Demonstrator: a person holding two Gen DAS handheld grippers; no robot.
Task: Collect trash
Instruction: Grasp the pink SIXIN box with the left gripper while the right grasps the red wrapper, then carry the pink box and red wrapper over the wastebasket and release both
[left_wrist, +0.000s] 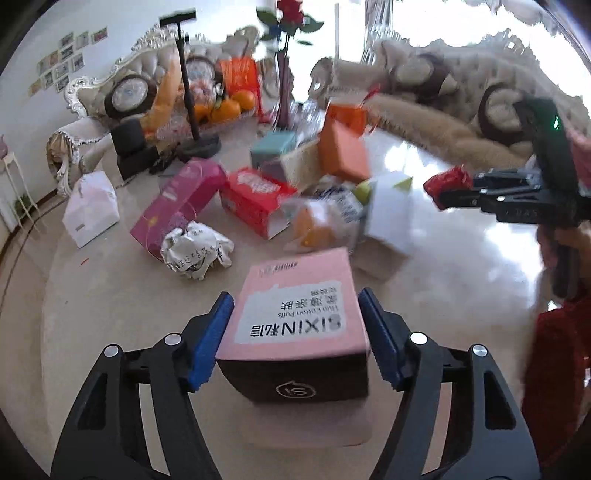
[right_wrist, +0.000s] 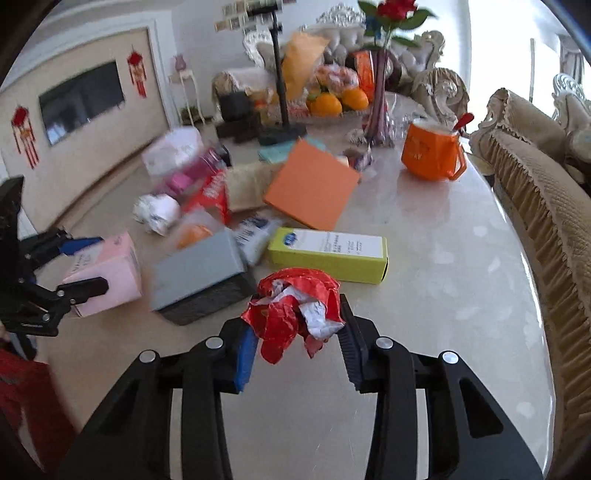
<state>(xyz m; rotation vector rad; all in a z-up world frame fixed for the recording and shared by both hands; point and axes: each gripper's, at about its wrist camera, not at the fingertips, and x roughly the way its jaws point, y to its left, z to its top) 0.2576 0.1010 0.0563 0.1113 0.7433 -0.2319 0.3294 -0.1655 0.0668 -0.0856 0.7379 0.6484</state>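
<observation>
Pink carton (left_wrist: 295, 306) sits pinched in the left claw (left_wrist: 295, 332) above the bench (left_wrist: 461, 266); the right claw (right_wrist: 295, 332) nips loose red wrapper (right_wrist: 295, 310), which could slip free.

Both grippers (left_wrist: 295, 334) (right_wrist: 297, 341) apparently clamped.

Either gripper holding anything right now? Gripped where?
Left gripper: pink cotton-puff box, jaws on its two long sides near the dark end. Right gripper: crumpled red wrapper, pinched across its middle.
</observation>
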